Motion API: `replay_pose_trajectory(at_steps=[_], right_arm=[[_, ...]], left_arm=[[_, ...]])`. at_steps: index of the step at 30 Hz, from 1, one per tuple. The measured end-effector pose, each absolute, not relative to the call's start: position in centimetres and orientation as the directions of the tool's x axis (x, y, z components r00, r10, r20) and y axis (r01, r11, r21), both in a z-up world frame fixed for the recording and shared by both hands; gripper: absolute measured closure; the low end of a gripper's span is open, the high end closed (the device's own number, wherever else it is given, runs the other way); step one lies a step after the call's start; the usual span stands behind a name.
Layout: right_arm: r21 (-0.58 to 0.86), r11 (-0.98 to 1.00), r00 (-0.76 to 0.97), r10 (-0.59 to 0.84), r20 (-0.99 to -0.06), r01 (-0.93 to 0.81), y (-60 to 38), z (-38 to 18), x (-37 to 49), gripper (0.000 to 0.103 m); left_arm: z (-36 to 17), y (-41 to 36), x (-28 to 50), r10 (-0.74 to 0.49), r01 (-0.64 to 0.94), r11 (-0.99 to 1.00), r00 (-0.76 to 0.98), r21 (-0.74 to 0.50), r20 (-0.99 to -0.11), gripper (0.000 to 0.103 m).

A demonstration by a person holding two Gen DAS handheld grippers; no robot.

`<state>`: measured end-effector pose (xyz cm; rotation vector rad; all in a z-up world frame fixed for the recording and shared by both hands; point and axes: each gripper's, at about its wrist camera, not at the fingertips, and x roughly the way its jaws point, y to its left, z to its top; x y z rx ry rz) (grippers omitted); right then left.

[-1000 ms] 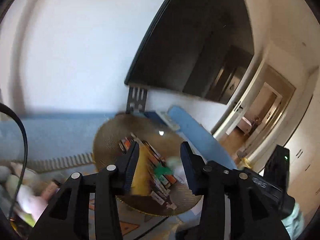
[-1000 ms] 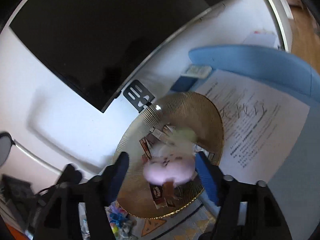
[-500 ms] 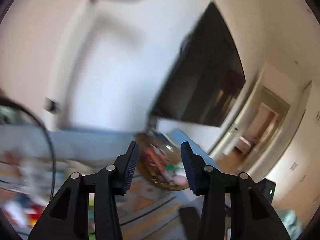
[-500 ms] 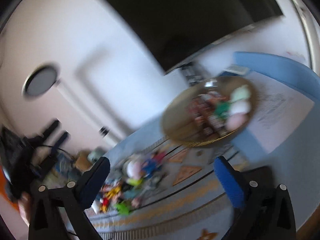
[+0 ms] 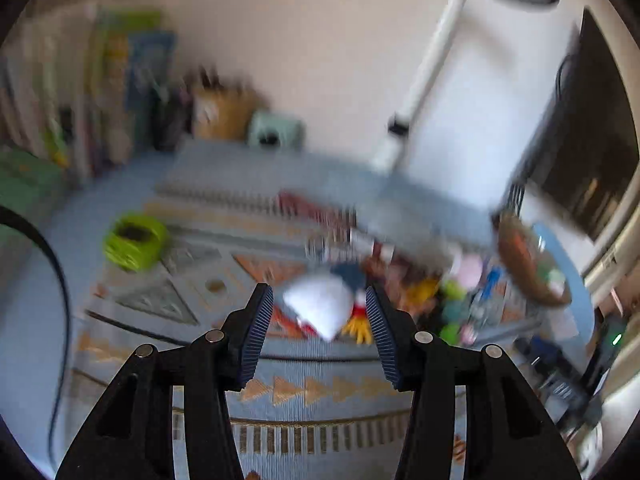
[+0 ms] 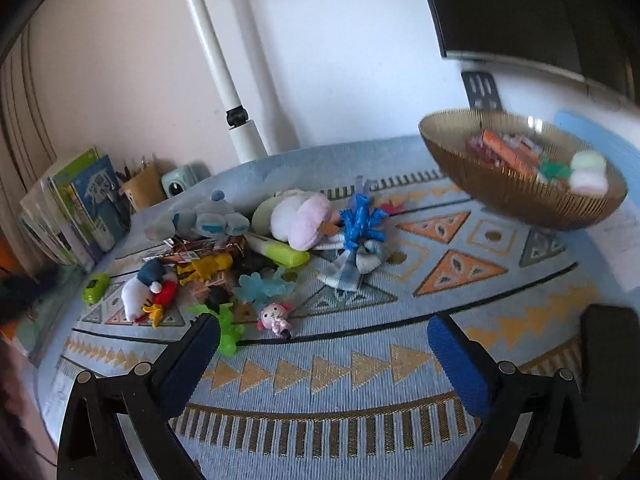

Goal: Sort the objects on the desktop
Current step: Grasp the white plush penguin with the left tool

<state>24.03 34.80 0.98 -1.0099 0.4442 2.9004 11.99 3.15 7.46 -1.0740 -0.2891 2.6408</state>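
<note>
A pile of small toys lies on the patterned mat [image 6: 360,368]: a pink plush [image 6: 304,216], a grey-blue plush [image 6: 208,216], a blue ribbon bow [image 6: 362,220], a white-and-red duck plush [image 6: 144,292] and a tiny pink doll [image 6: 274,316]. A gold ribbed bowl [image 6: 520,192] at the right holds cards and soft toys. My right gripper [image 6: 324,360] is open and empty, above the mat in front of the pile. My left gripper [image 5: 320,328] is open and empty; the blurred duck plush [image 5: 320,304] lies beyond its fingers.
A white lamp post [image 6: 224,76] stands at the back. Books [image 6: 76,208], a pencil cup [image 6: 142,186] and a mint-green box [image 6: 182,182] stand at the back left. A lime-green object [image 5: 134,240] lies at the mat's left. A dark monitor [image 6: 520,8] is behind the bowl.
Both grippers swung left, away from the bowl toward the toy pile. The right gripper let go of the pink plush into the bowl and opened wide.
</note>
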Motion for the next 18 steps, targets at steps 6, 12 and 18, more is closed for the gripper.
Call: replay_pose_trajectory(at_steps=[6, 12, 18], right_arm=[[0.318, -0.936, -0.777, -0.088, -0.624, -0.15, 35.8, 0.6, 23.7, 0.0], [0.305, -0.939, -0.755, -0.084, -0.65, -0.158, 35.6, 0.3, 23.1, 0.0], [0.261, -0.953, -0.748, -0.061, -0.661, -0.153, 34.9, 0.2, 22.9, 0.0]], left_arm=[[4.6, 6.6, 8.3, 0.368, -0.288, -0.929, -0.645, -0.233, -0.67, 0.057], [3.3, 8.0, 5.8, 0.266, -0.268, -0.957, -0.646, -0.113, -0.716, 0.057], [2.9, 8.3, 6.1, 0.25, -0.285, -0.956, -0.675, -0.067, -0.694, 0.057]])
